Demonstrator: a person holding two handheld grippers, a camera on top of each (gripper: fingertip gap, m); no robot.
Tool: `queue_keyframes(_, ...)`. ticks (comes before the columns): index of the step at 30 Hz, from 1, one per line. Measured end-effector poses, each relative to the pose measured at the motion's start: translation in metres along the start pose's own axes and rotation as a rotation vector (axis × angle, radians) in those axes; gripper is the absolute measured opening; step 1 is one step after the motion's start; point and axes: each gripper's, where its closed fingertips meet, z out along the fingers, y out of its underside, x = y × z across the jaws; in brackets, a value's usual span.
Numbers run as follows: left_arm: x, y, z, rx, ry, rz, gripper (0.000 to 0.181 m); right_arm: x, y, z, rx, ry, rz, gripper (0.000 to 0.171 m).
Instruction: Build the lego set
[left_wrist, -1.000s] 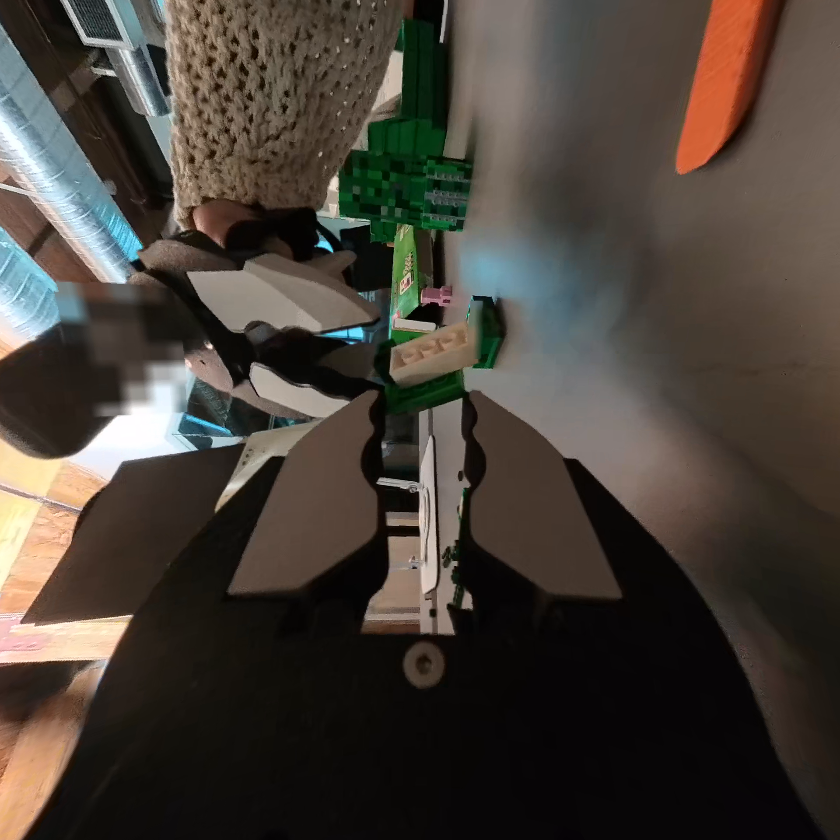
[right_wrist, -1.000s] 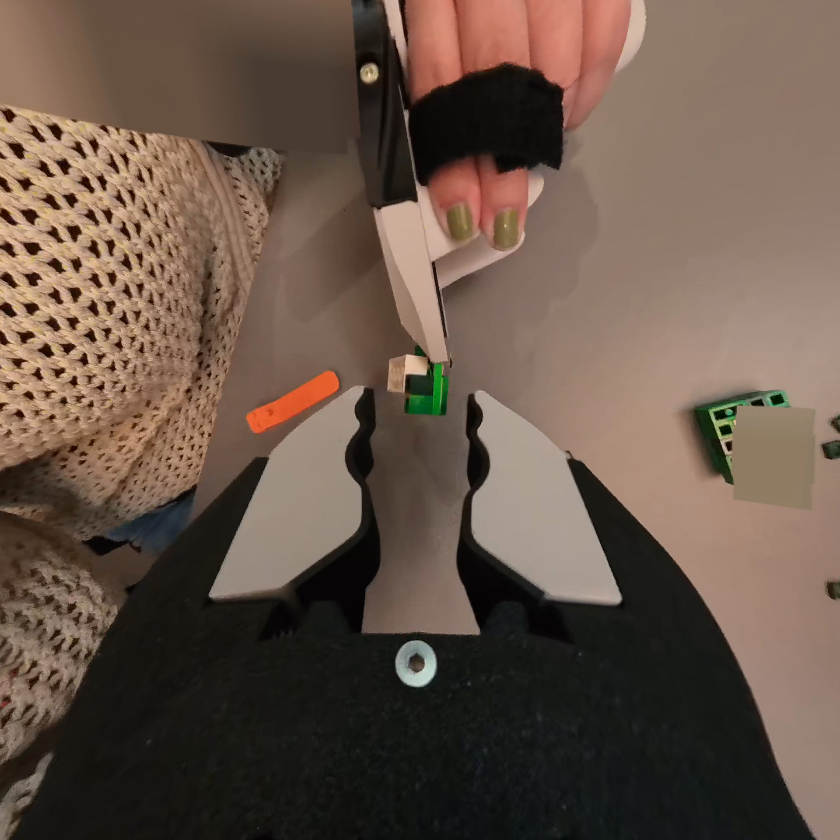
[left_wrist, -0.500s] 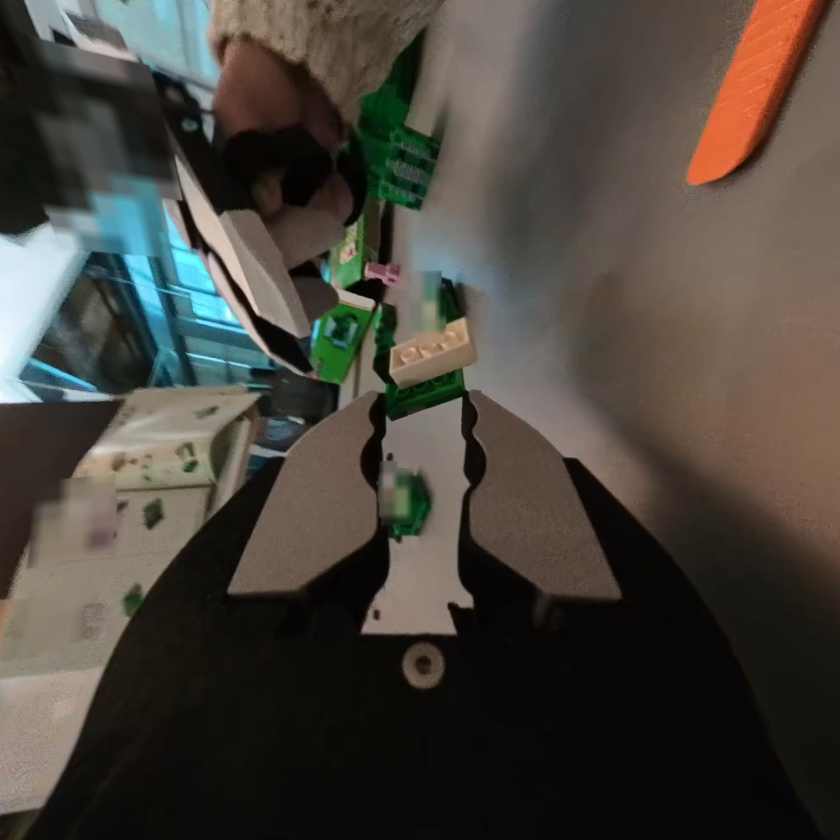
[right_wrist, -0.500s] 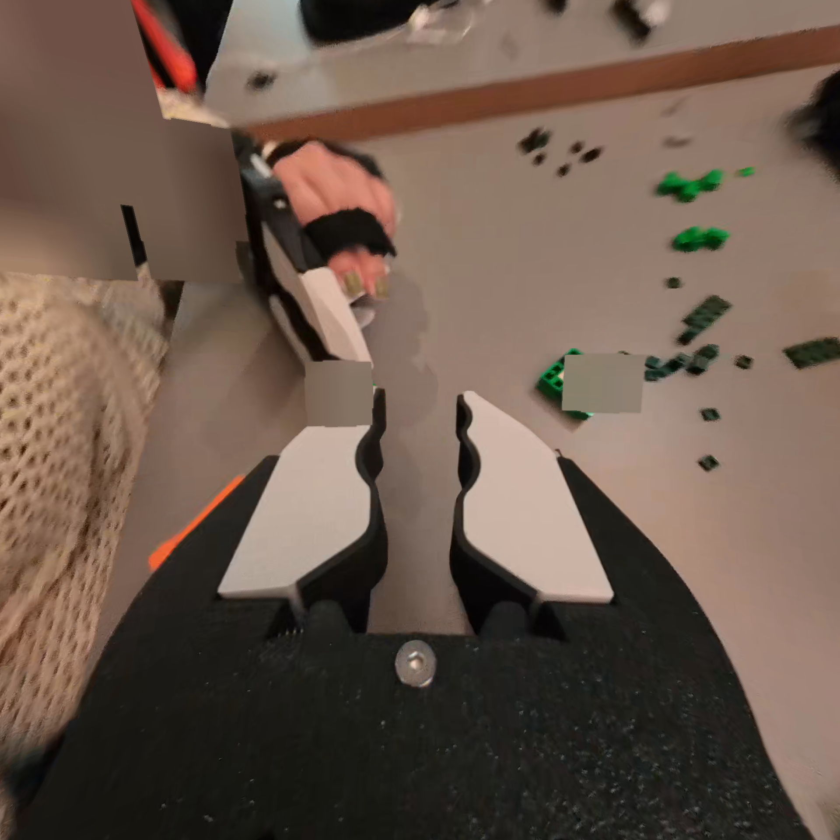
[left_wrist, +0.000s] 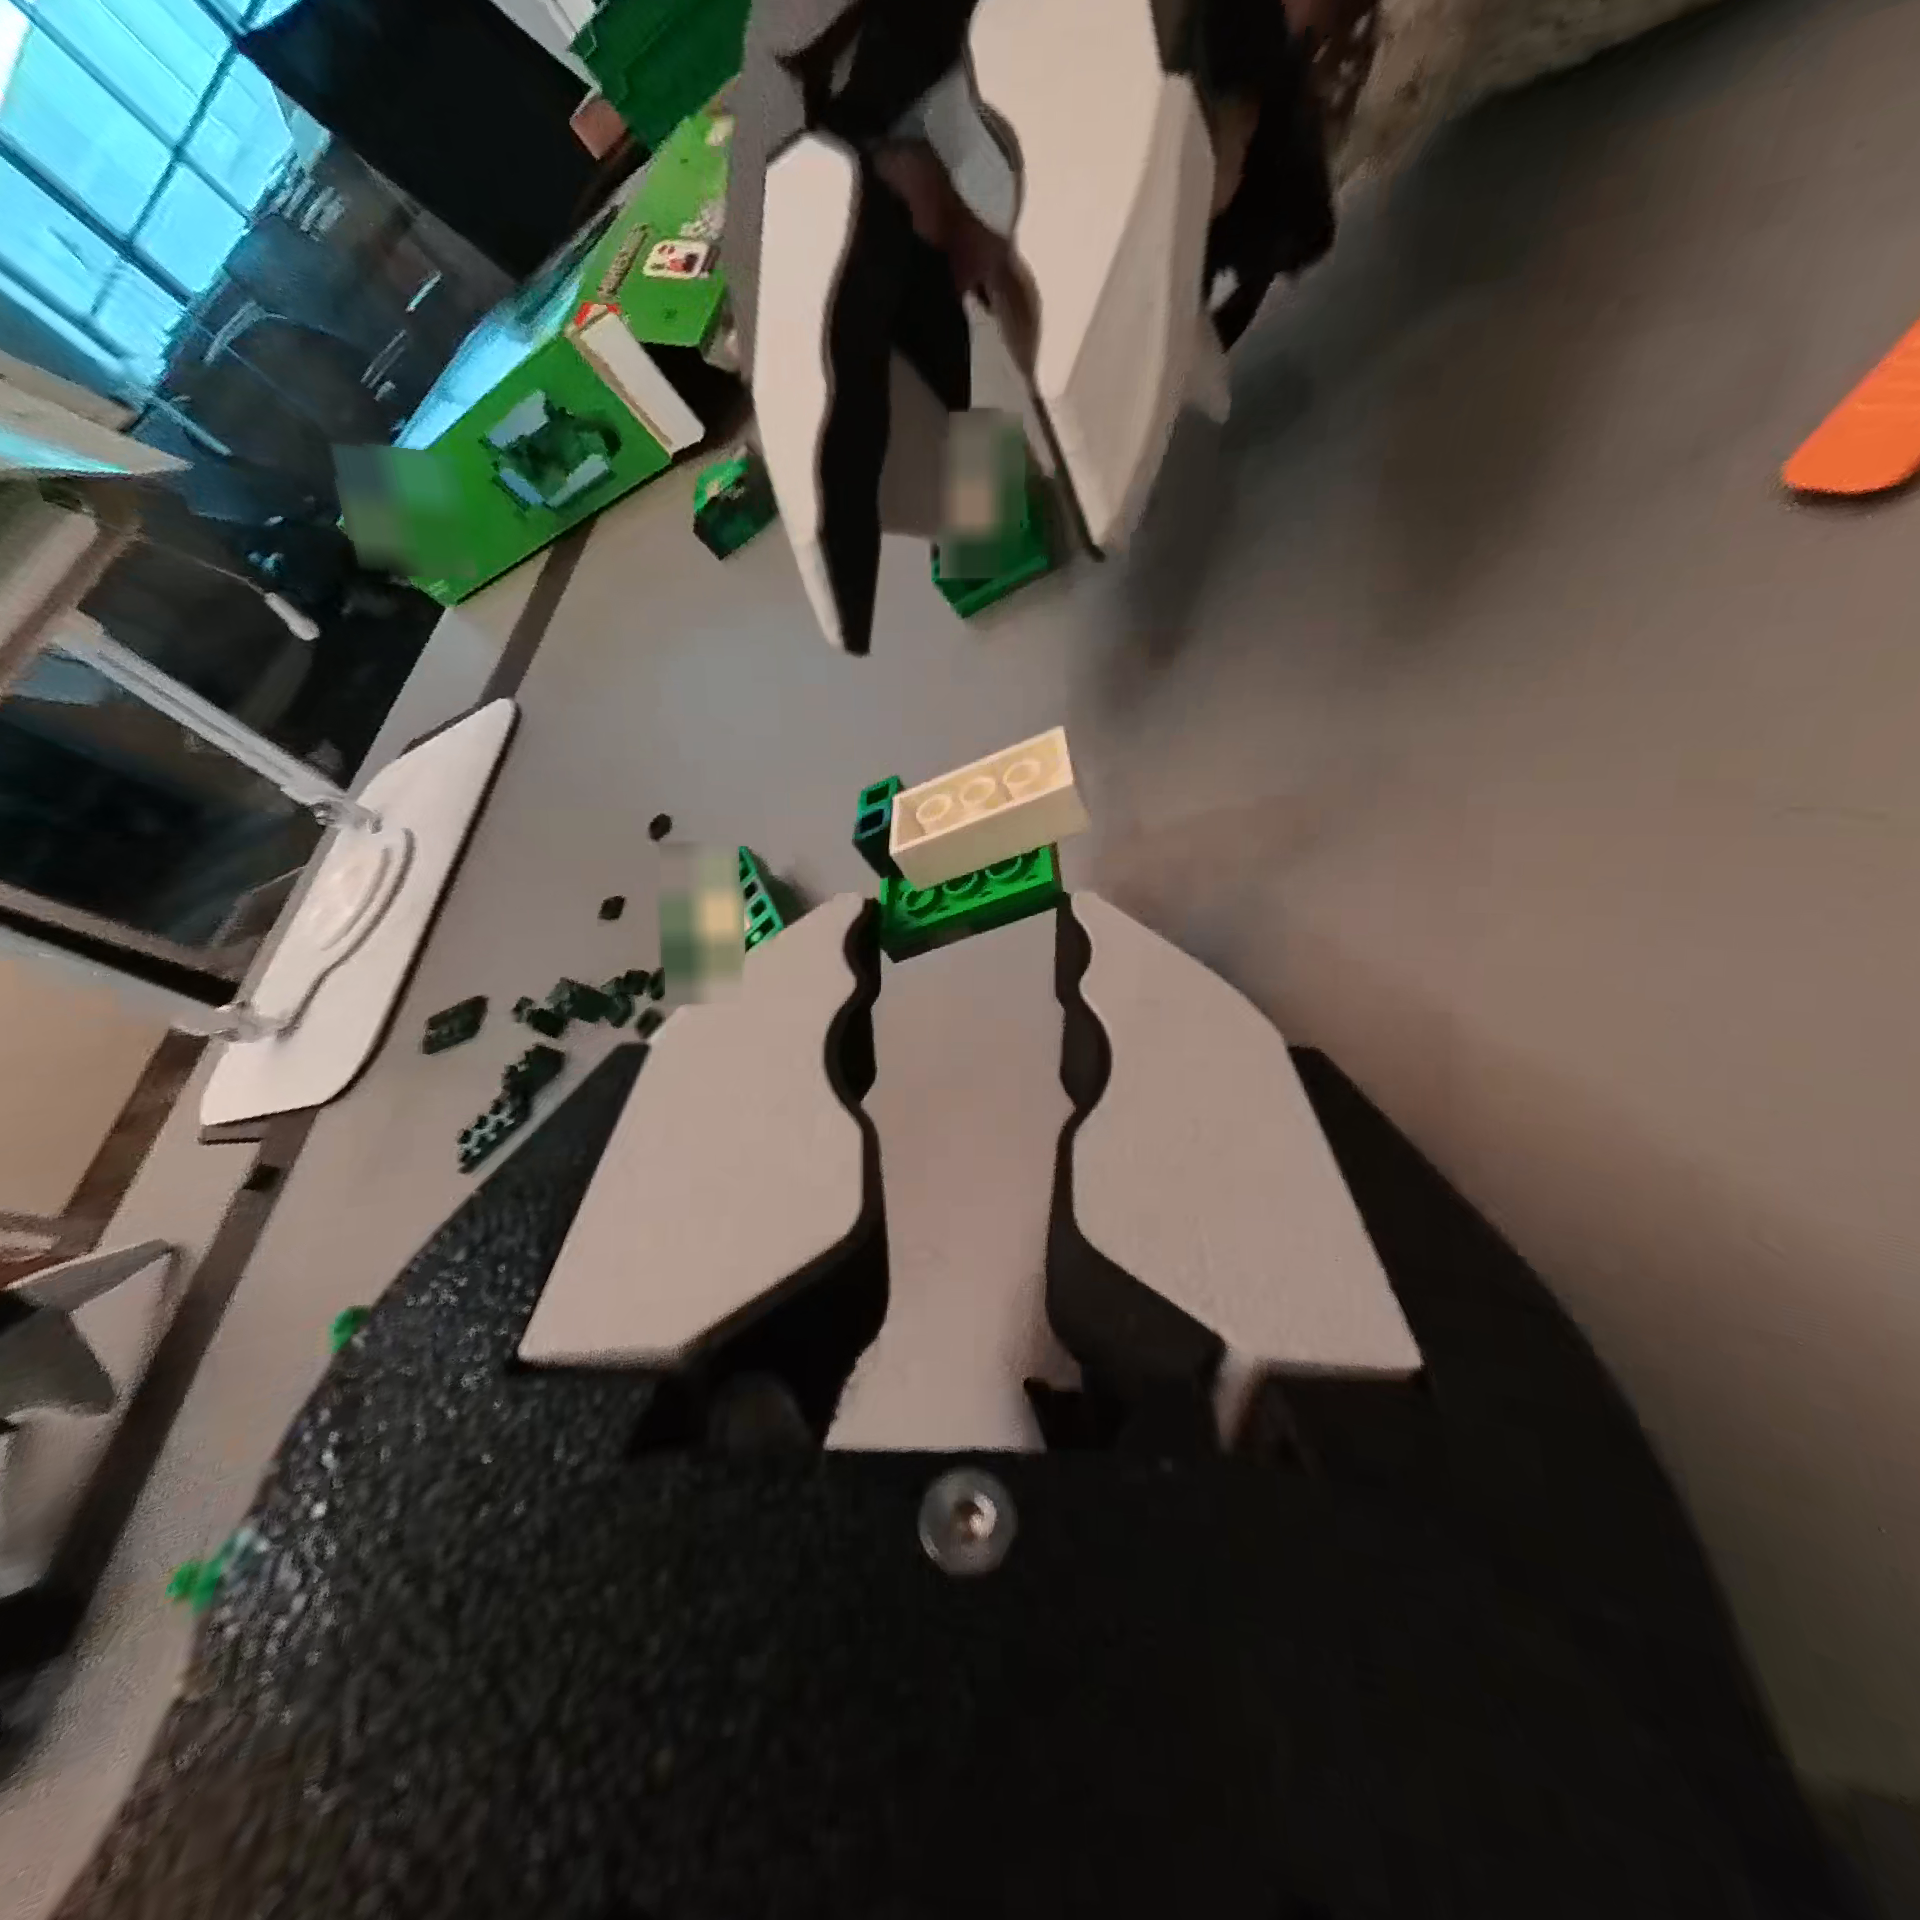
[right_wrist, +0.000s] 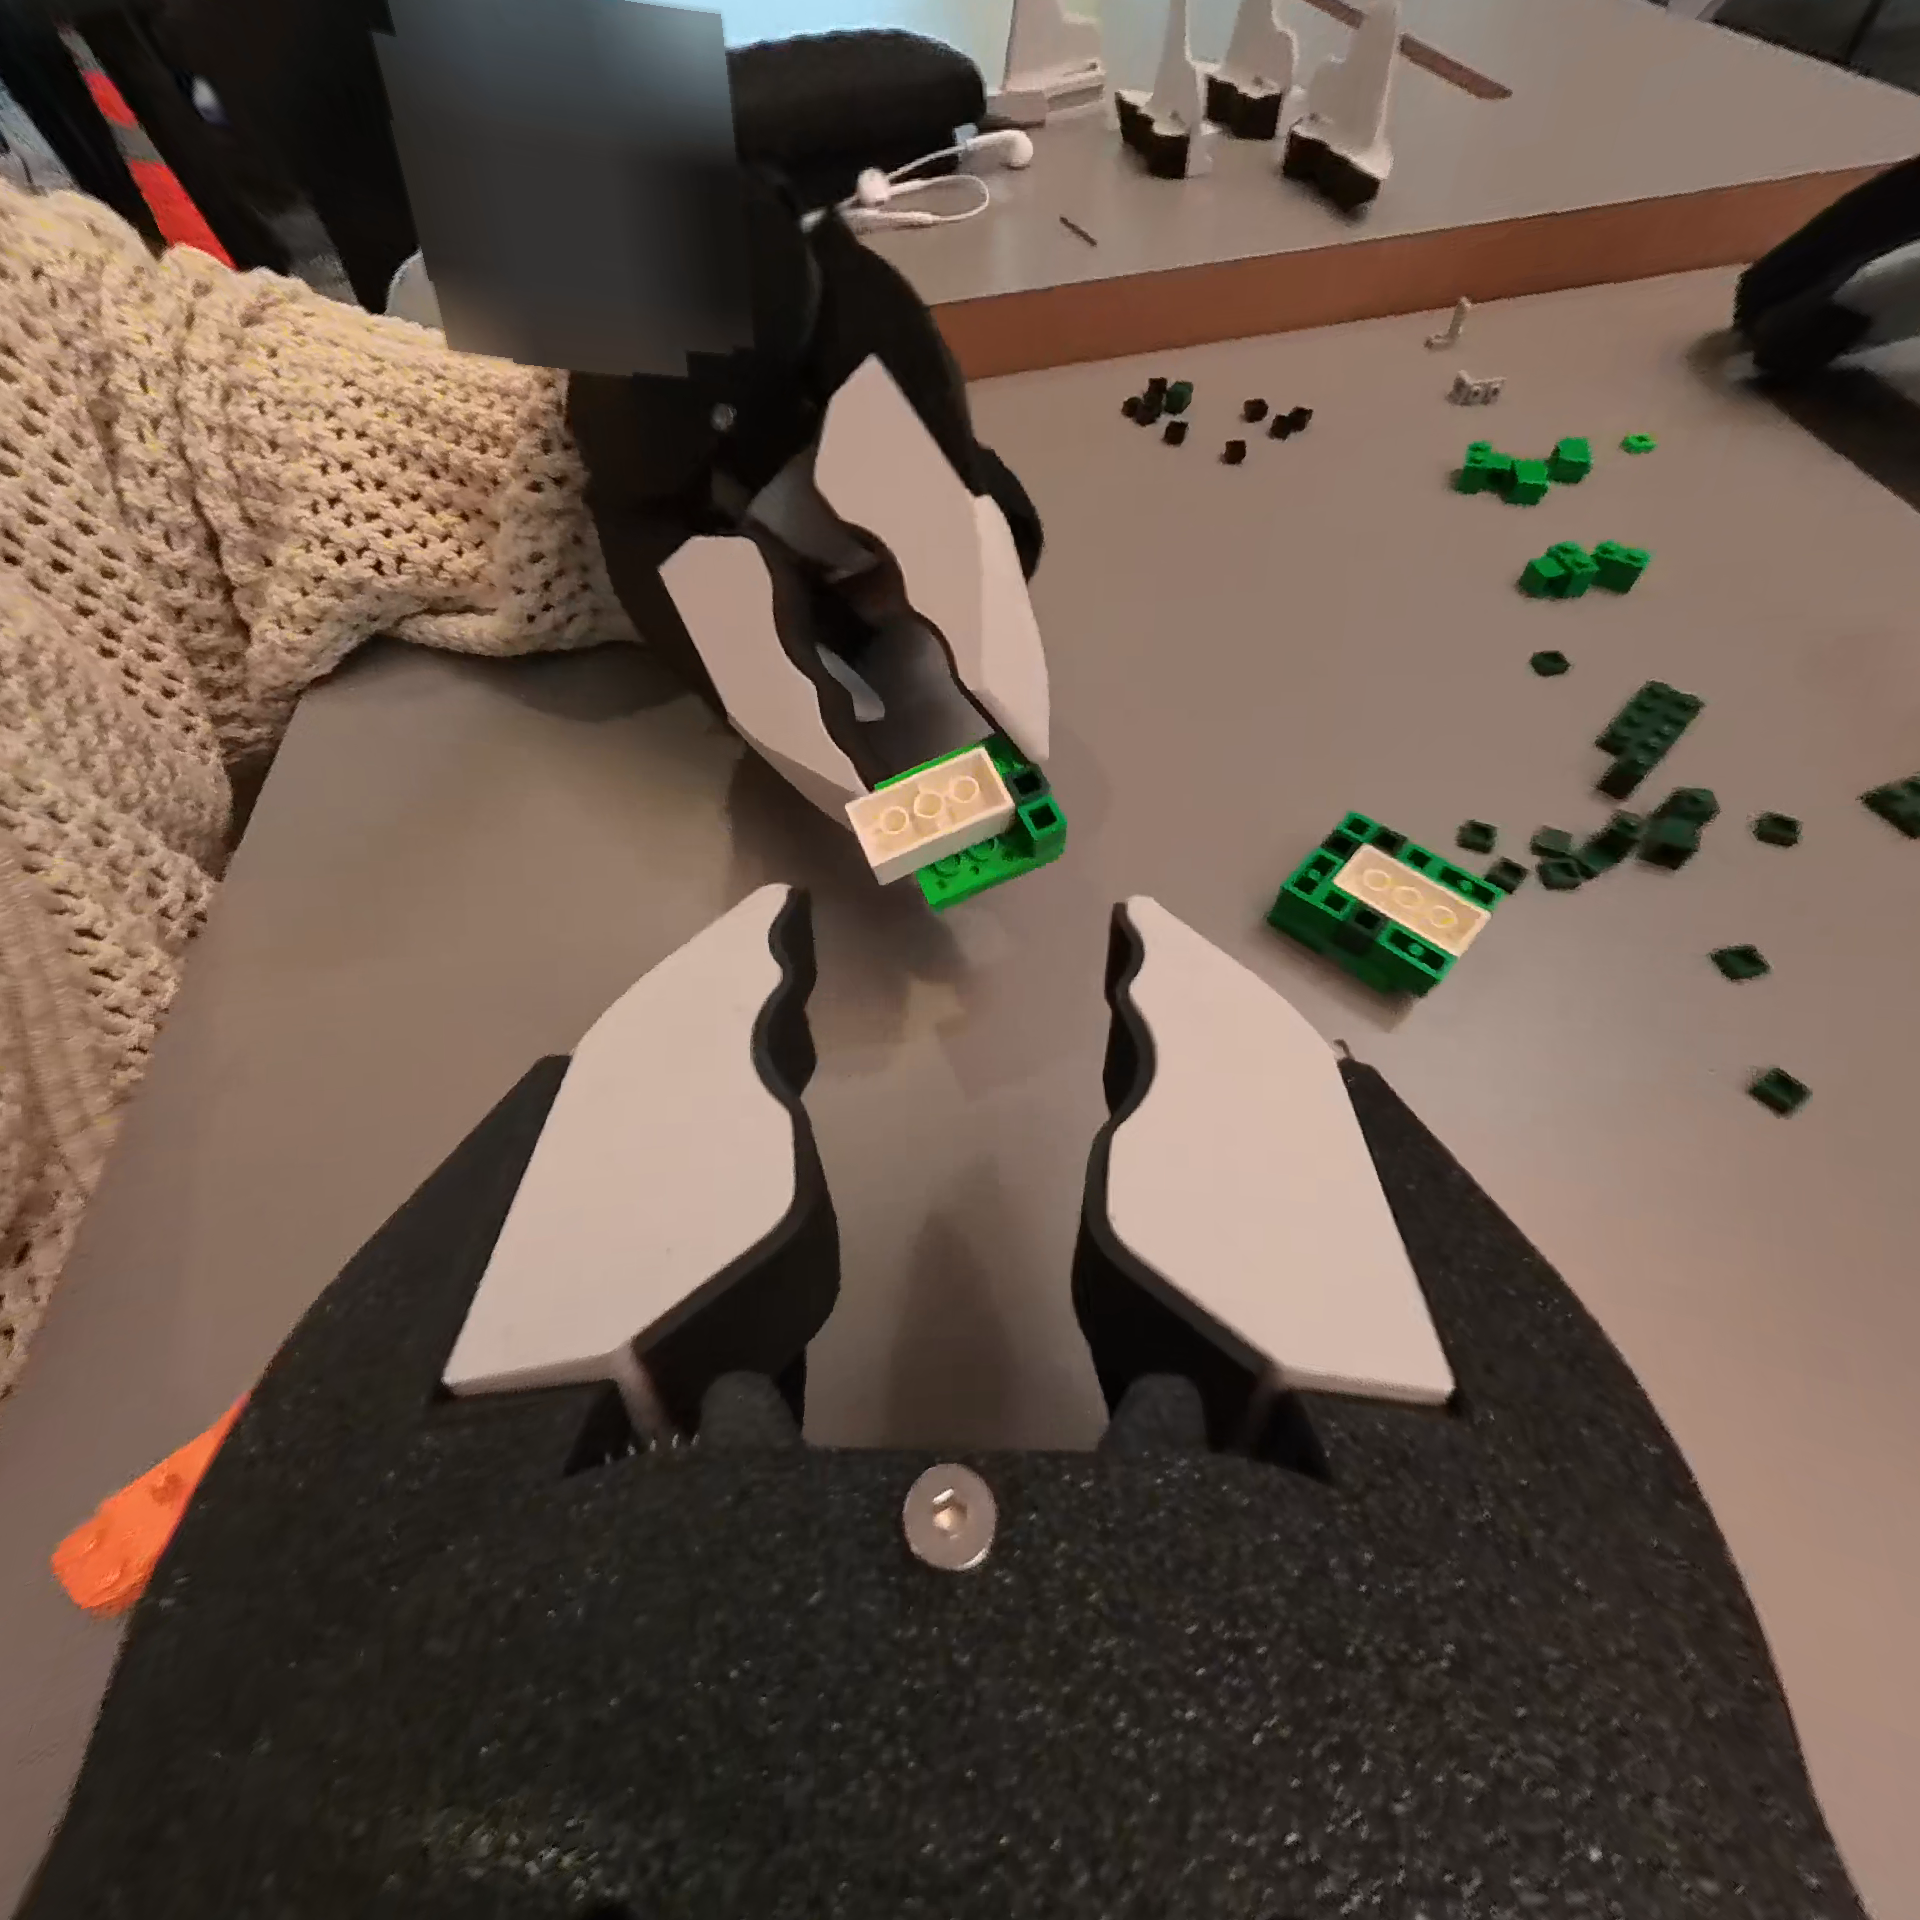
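left tool (left_wrist: 966, 909) pinches small green-and-white lego block assembly (right_wrist: 961, 823) clear of grey surface (right_wrist: 1247, 644), presenting studs; right tool (right_wrist: 958, 914) spread, empty, facing it, likely for alignment.

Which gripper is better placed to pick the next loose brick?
Right. The right gripper is open and empty, near the loose bricks; the left gripper grips the assembly.

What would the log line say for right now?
left gripper: shut on brick stack | right gripper: open, empty | second stack: on table
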Motion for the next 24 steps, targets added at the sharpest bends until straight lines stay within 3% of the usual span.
queue_keyframes(7, 0.009, -0.007, -0.002, 0.078, 0.072, -0.043, 0.032, -0.016, -0.001, 0.021, -0.070, -0.006, -0.235, 0.062)
queue_keyframes(17, 0.011, -0.024, -0.011, 0.222, 0.089, -0.036, 0.032, -0.023, 0.000, 0.021, -0.082, -0.061, -0.267, 0.061)
queue_keyframes(24, 0.002, -0.031, -0.017, 0.272, 0.112, -0.187, 0.032, -0.018, -0.025, 0.003, 0.021, 0.157, -0.578, 0.066)
